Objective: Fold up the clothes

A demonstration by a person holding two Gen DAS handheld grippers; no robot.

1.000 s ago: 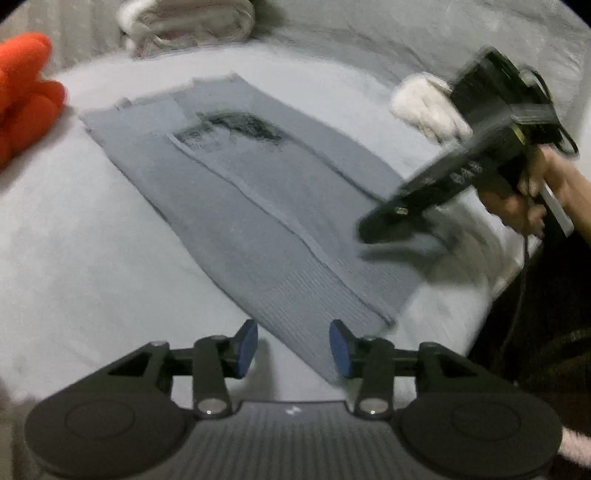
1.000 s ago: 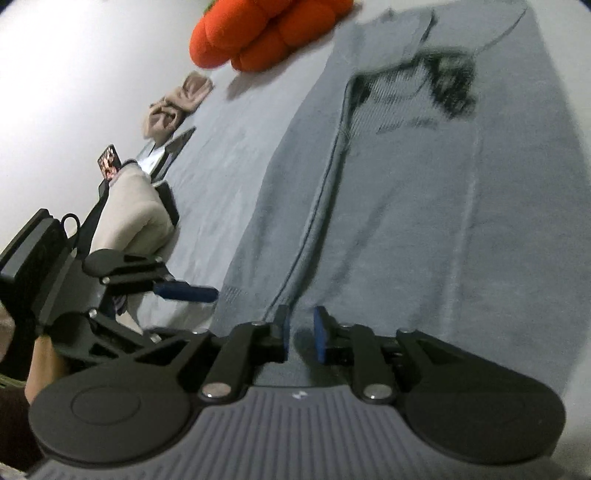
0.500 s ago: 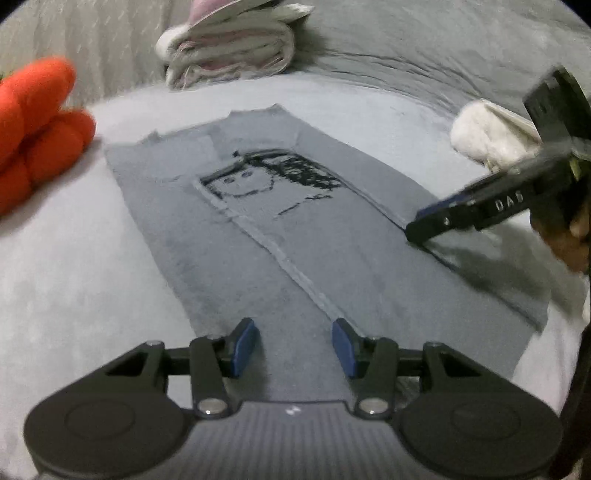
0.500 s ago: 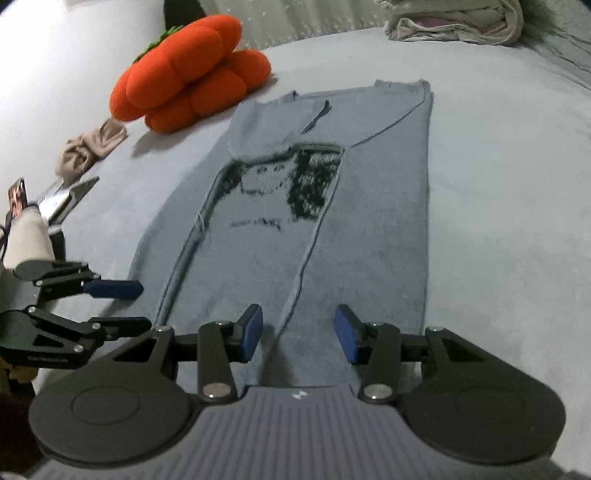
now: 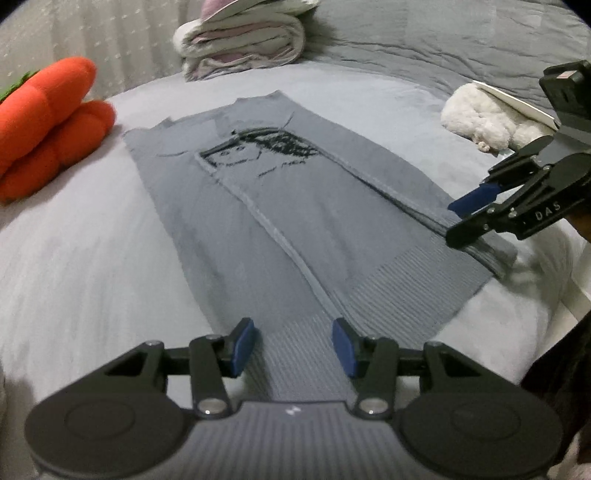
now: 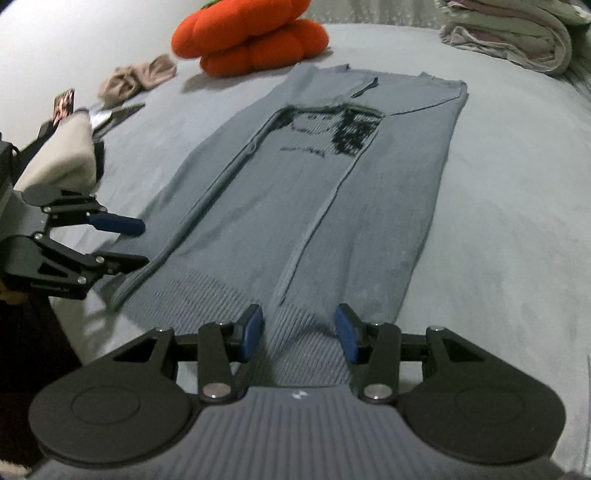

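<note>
A grey knit sweater (image 5: 280, 221) (image 6: 332, 206) with a black face print lies flat on the bed, its sides folded in to a long strip. Its ribbed hem is the near end in both views. My left gripper (image 5: 293, 345) hovers open over the left part of the hem, with ribbed cloth showing between its blue pads (image 5: 243, 343) and untouched by them. It appears again in the right wrist view as the left gripper (image 6: 129, 243), by the hem's left corner. My right gripper (image 6: 299, 330) stands open above the hem's right part. The left wrist view shows the right gripper (image 5: 465, 218) at that corner.
An orange plush pumpkin (image 5: 48, 125) (image 6: 251, 33) sits beside the sweater's far left. A pile of folded laundry (image 5: 243, 40) (image 6: 509, 33) lies beyond the collar. A white fluffy item (image 5: 484, 118) is at the right, a beige cloth (image 6: 136, 77) at the left. The bed's edge (image 5: 576, 295) is near.
Both wrist views have swung to look along the sweater from its hem. The right gripper's jaws have widened from nearly shut, and both grippers now sit at the hem's two sides.
</note>
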